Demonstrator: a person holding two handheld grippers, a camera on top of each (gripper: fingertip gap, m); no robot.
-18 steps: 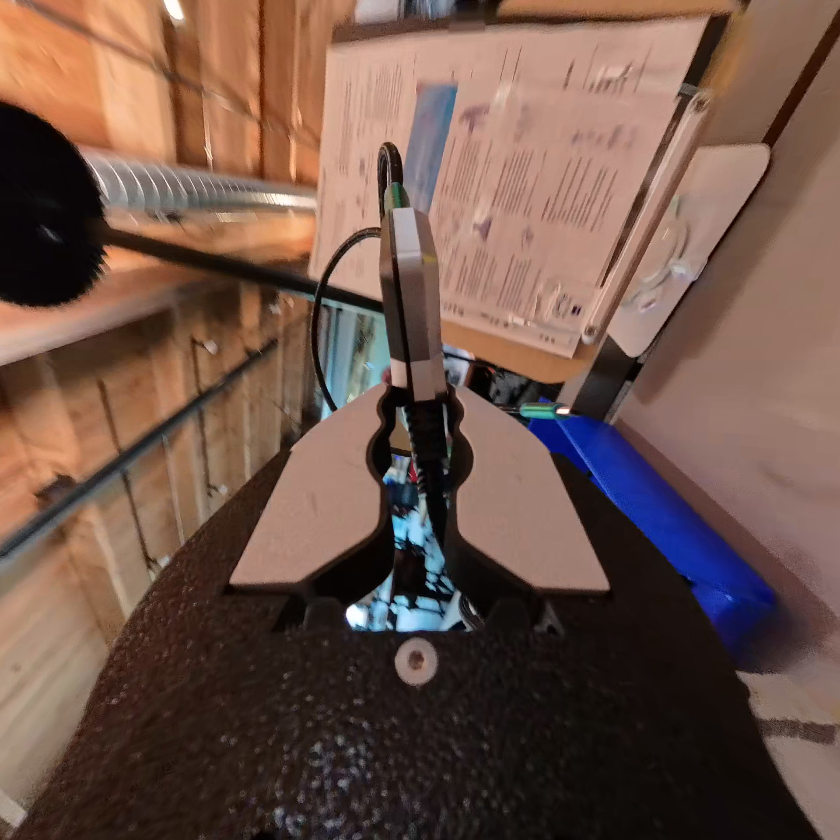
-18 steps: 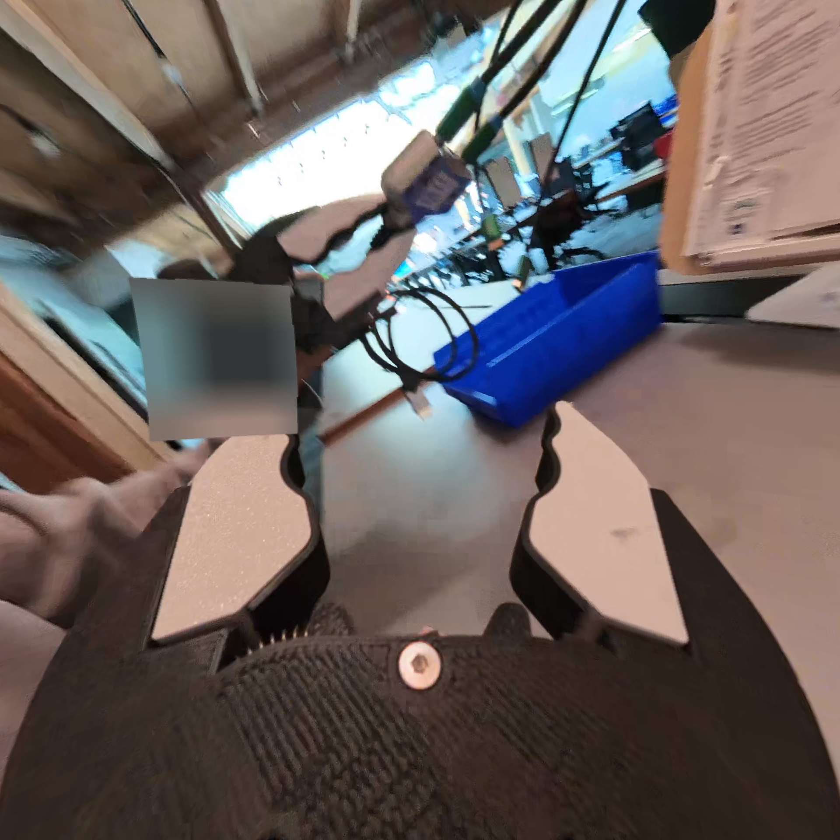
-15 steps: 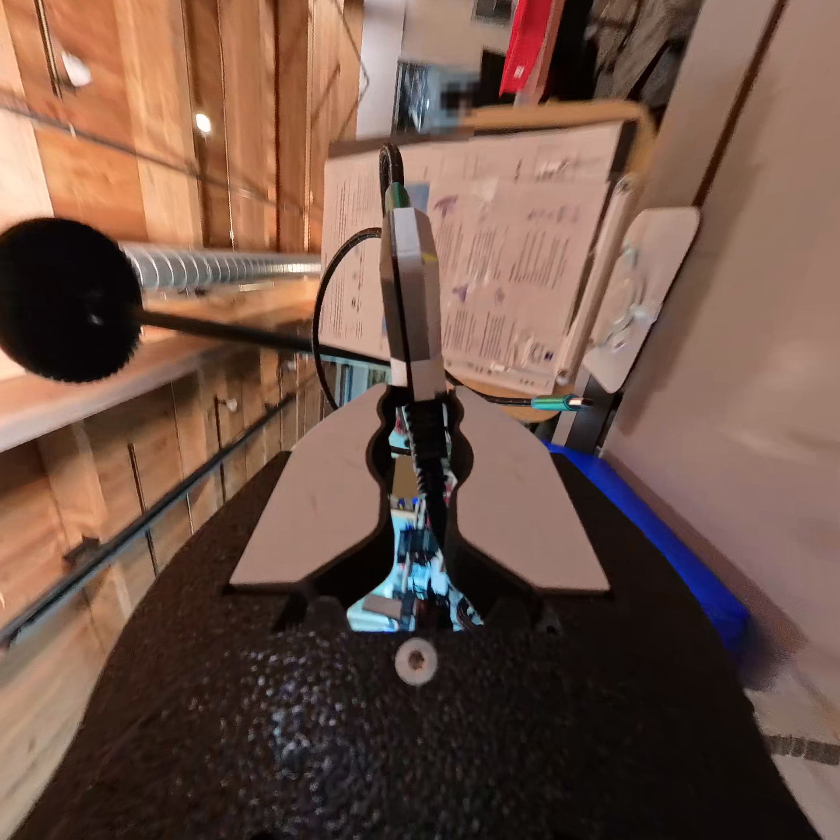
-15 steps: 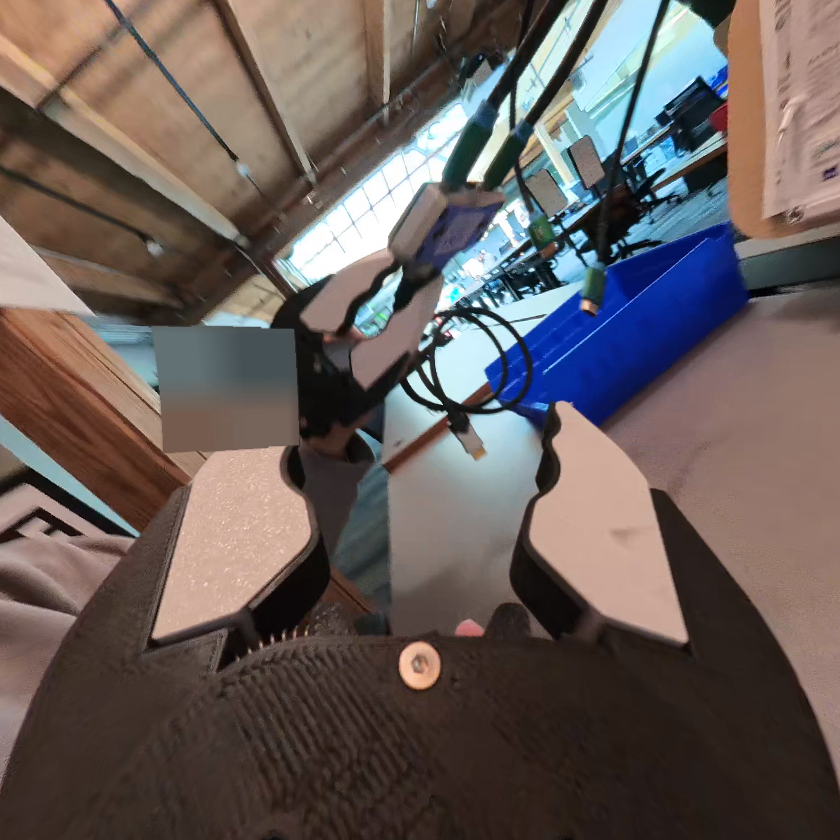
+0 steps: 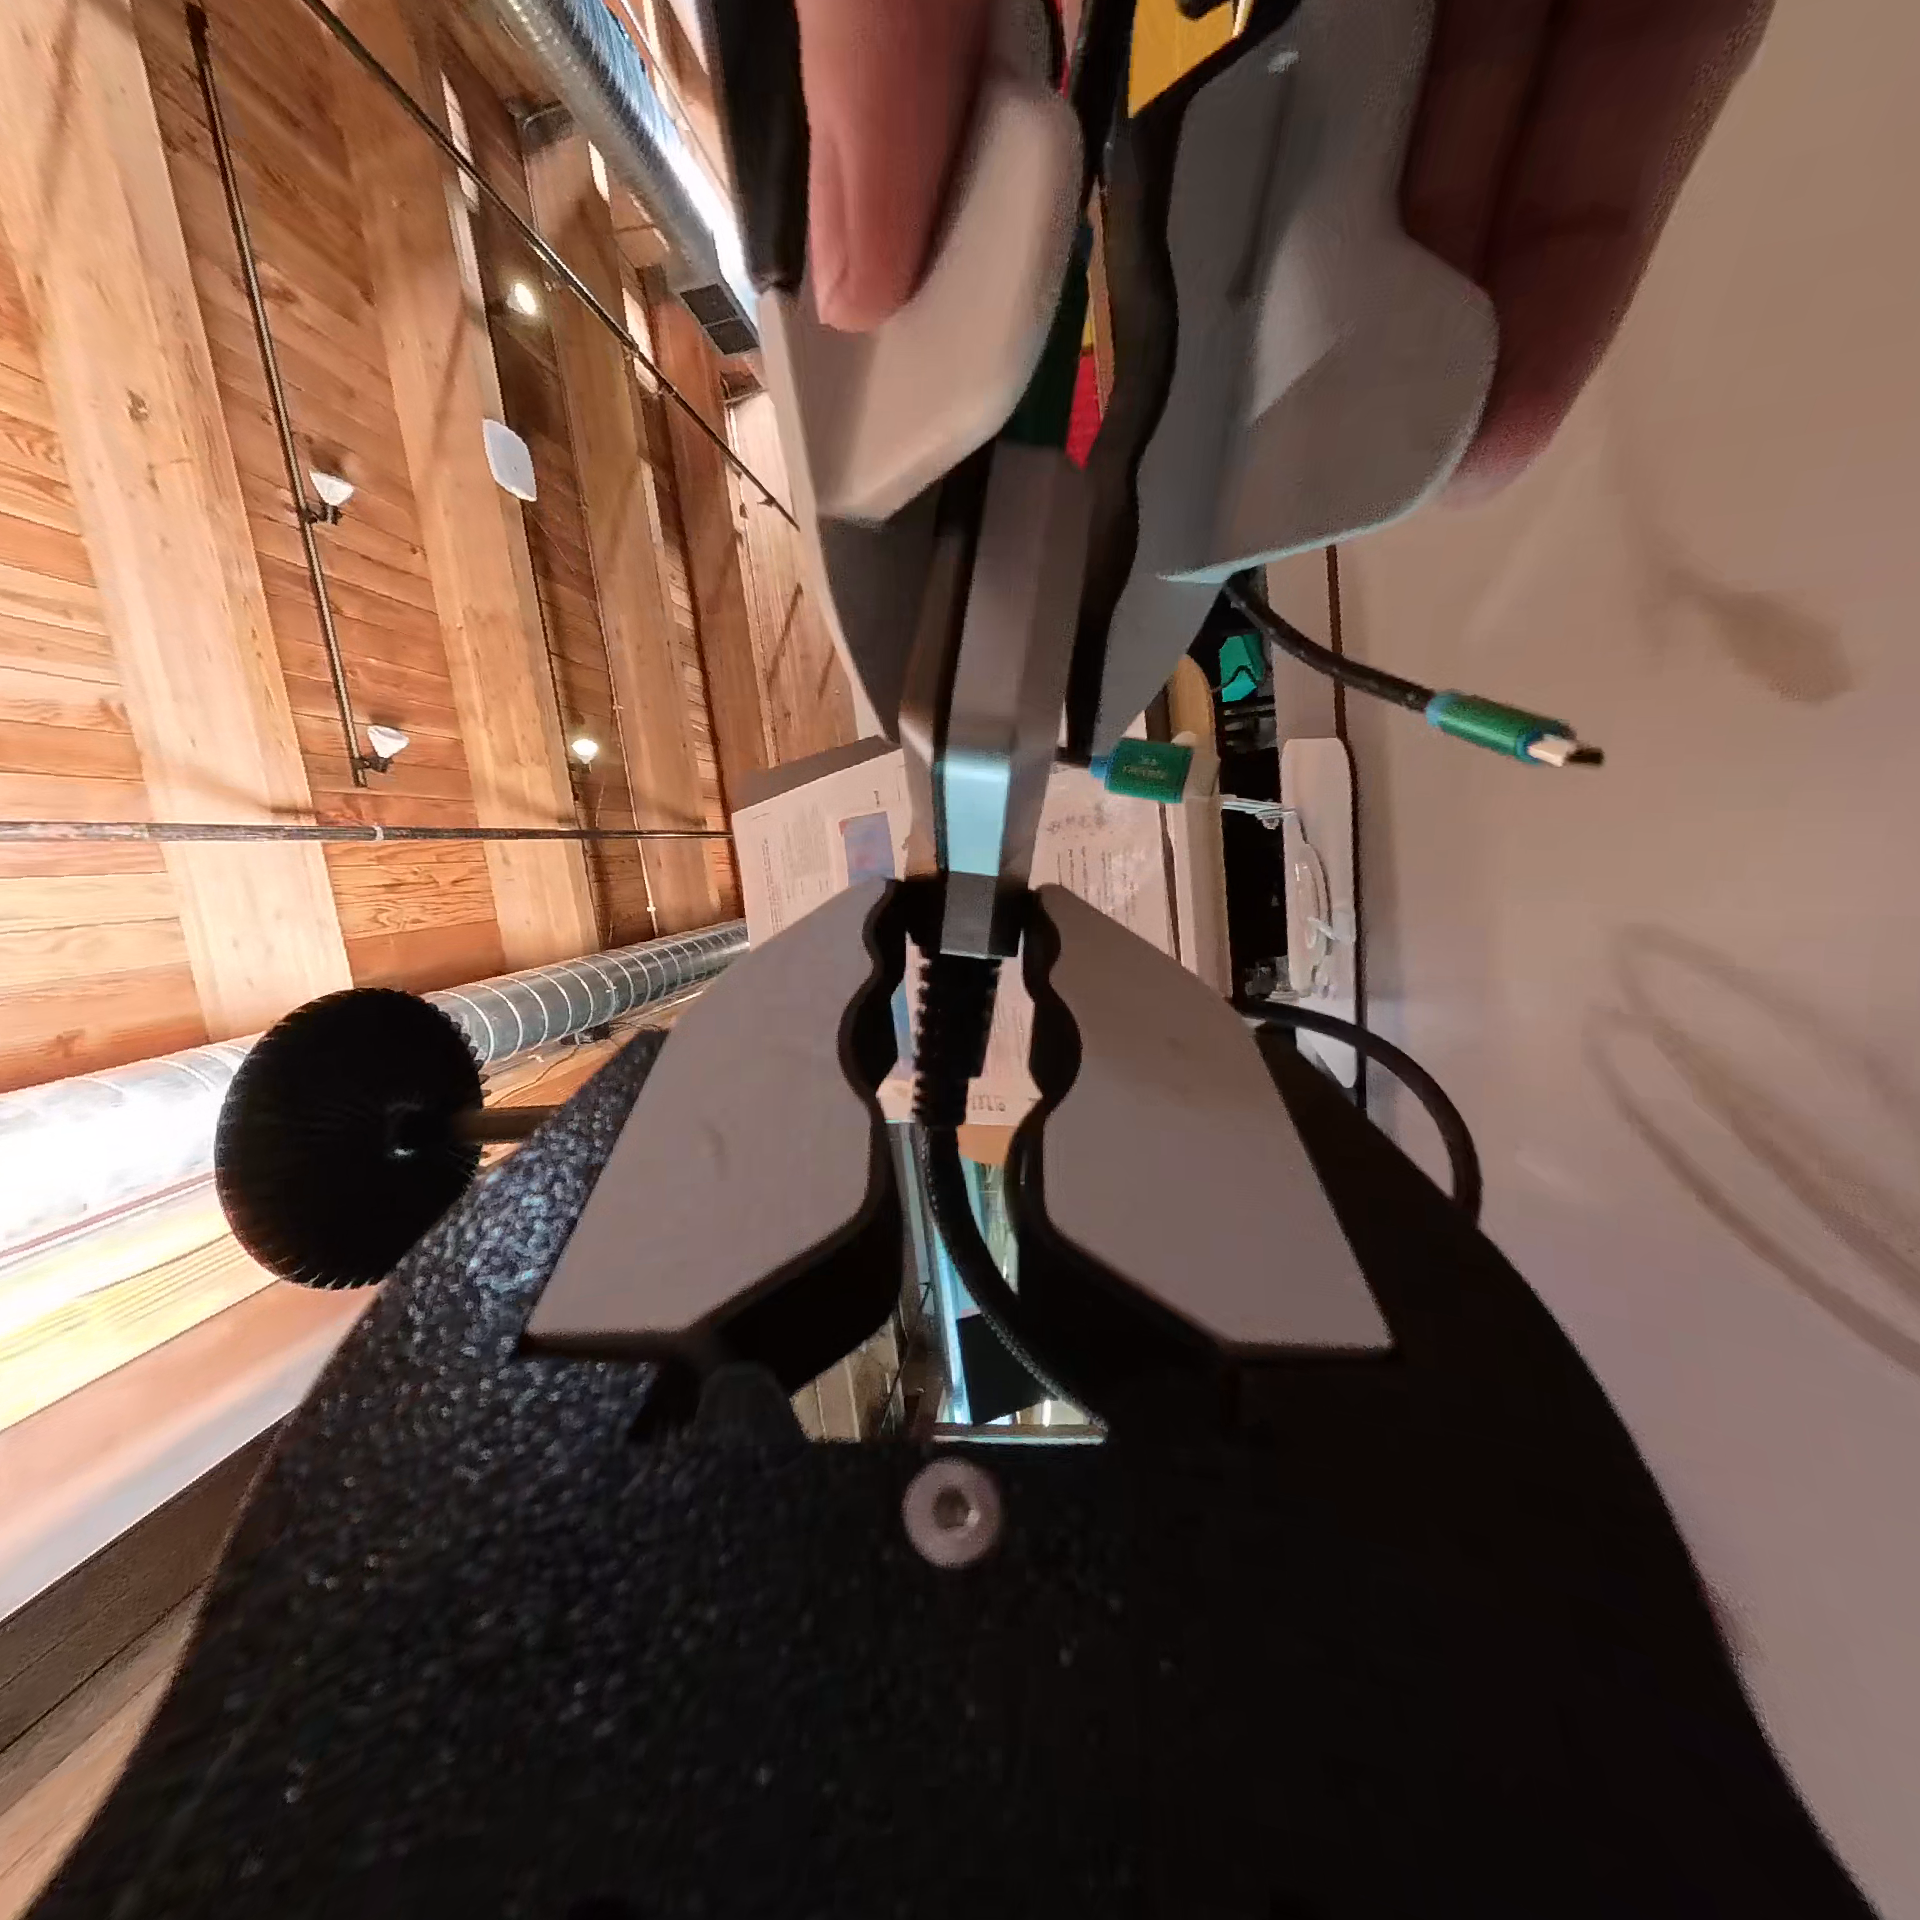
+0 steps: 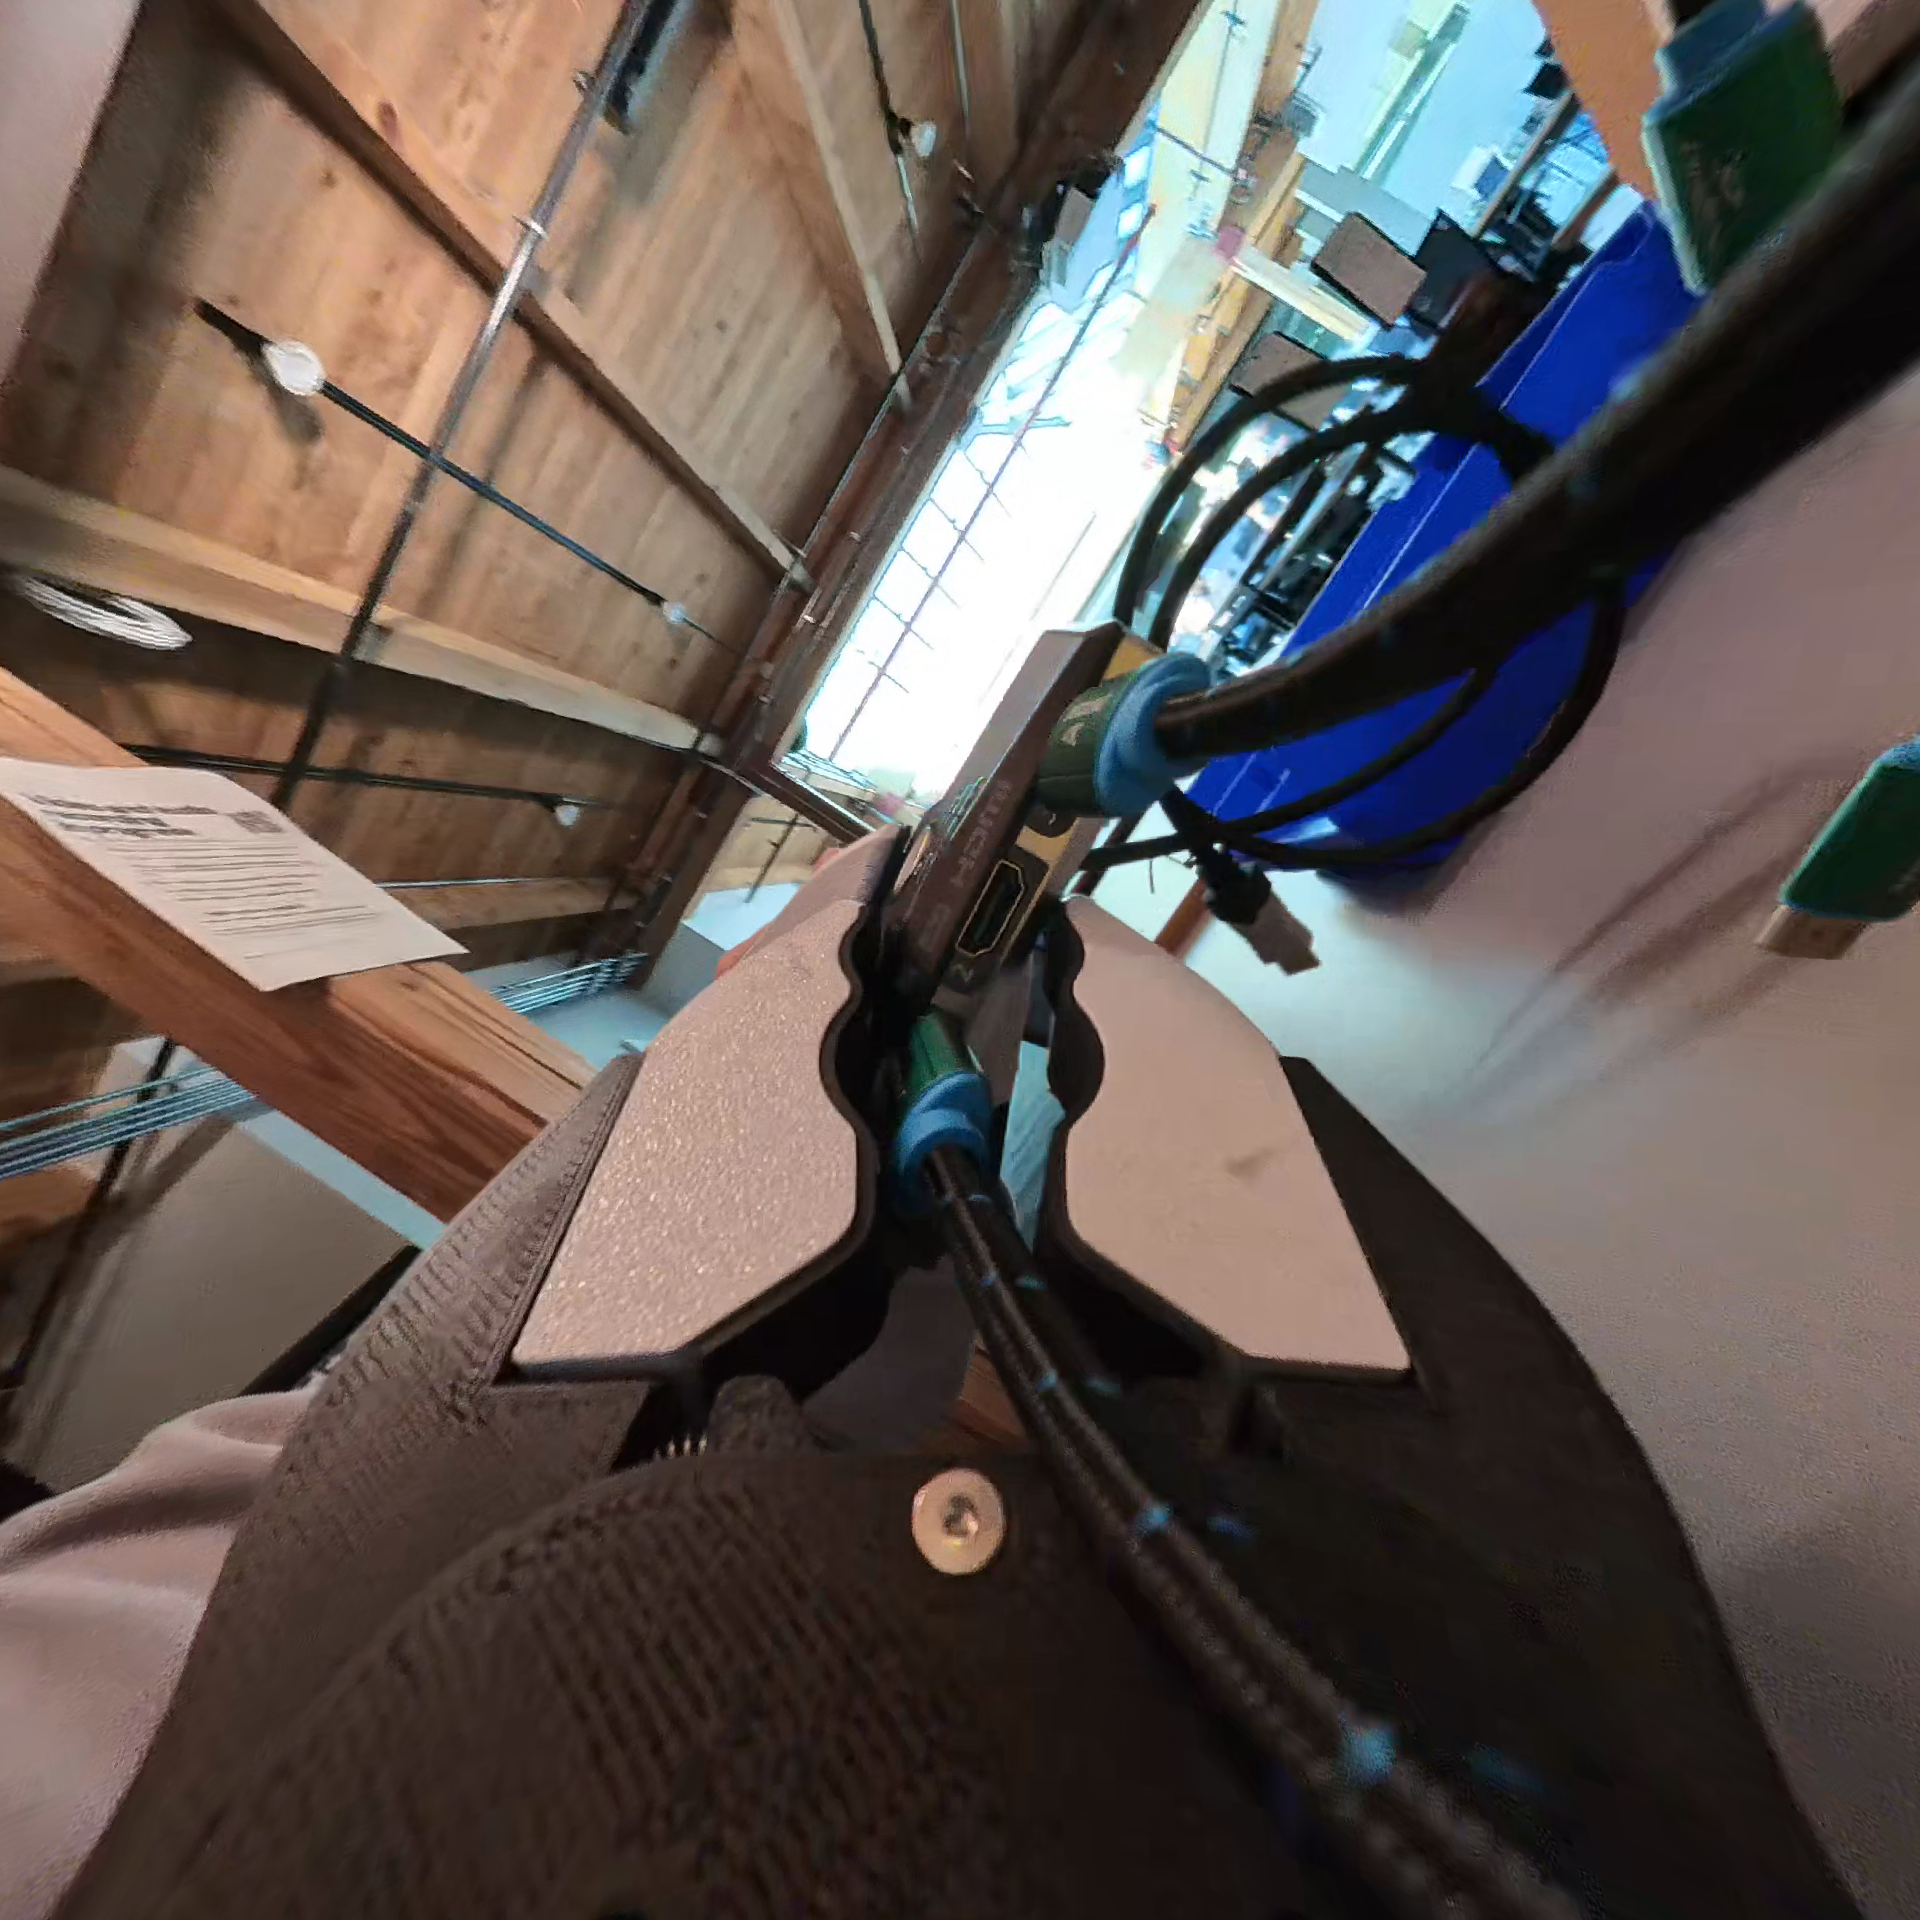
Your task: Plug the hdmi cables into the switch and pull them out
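Both grippers met at the switch (image 6: 1013, 800), held aloft before timber walls and a bright window. Left gripper (image 5: 961, 914) — jaws clamped on the switch's cabled end. Right gripper (image 6: 961, 961) — jaws closed on its opposite end. Below: pale worktop (image 6: 1558, 1091), blue bin (image 6: 1455, 582).

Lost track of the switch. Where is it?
In the right wrist view the switch sits mid-frame at the right gripper's tips, blue bin behind.
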